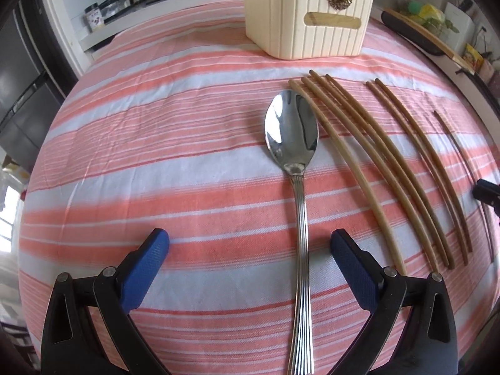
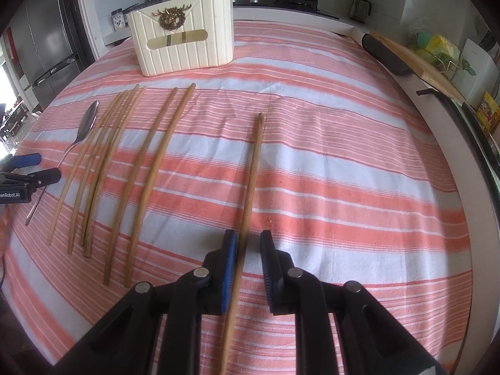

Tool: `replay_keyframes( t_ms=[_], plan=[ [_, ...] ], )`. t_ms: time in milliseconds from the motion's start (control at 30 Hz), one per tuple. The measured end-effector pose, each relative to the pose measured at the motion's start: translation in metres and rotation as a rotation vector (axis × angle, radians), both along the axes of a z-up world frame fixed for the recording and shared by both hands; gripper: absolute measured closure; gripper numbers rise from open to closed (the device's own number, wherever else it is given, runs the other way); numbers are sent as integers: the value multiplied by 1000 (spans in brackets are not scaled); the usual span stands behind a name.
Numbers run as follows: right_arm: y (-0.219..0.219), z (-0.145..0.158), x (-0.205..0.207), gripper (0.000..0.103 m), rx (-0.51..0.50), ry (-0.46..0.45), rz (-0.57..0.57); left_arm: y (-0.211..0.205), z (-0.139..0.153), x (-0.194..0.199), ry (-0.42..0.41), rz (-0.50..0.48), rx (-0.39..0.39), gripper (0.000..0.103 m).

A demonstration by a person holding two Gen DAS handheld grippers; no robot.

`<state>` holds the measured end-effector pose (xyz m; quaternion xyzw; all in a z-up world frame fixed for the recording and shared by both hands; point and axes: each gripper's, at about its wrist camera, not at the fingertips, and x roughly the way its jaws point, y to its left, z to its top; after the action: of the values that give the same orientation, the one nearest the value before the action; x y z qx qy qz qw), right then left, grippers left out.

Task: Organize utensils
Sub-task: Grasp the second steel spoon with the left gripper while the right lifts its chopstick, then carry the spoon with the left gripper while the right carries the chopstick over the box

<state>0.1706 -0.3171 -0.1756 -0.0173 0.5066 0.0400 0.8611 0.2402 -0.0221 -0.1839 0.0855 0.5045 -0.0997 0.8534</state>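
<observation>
Below the cream utensil holder [image 2: 184,31] on the striped tabletop [image 2: 343,156], the right gripper [image 2: 248,247] straddles a lone chopstick [image 2: 251,181], seemingly released, while the left gripper [image 1: 250,243] gapes over the spoon [image 1: 297,168], which next needs clamping.

Soft daylight fills both views evenly, with faint shadows. The polished steel spoon [image 1: 292,131] mirrors bright glare. Fisheye distortion bends the striped pink-and-white tablecloth [image 2: 343,156], and corners darken.

L gripper [image 1: 250,243] jaws wide apart, R gripper [image 2: 248,237] jaws narrowly parted (both angled downward).
</observation>
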Motion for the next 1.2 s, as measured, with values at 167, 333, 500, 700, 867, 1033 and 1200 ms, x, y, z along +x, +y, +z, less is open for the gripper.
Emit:
replay_keyframes(
  t_ms=[167, 333, 500, 700, 867, 1033, 1200],
  plan=[
    [-2, 1, 28, 87, 54, 78, 43, -20, 3, 23, -26, -43, 36, 1],
    [2, 0, 62, 87, 75, 83, 75, -23, 2, 49, -1, -21, -41, 8],
    [5, -1, 95, 87, 108, 115, 82, -29, 9, 60, -13, -55, -58, 53],
    [-4, 1, 116, 98, 173, 138, 38, -20, 23, 62, -28, -67, -108, 61],
    [-8, 37, 95, 98, 243, -4, 26, -4, 62, 34, -134, -78, -167, 61],
    [-1, 91, 64, 98, 267, -155, 60, 11, 103, 2, -242, -90, -207, 61],
    [4, 141, 24, 98, 258, -301, 93, 24, 135, -26, -321, -93, -255, 61]
  ],
)
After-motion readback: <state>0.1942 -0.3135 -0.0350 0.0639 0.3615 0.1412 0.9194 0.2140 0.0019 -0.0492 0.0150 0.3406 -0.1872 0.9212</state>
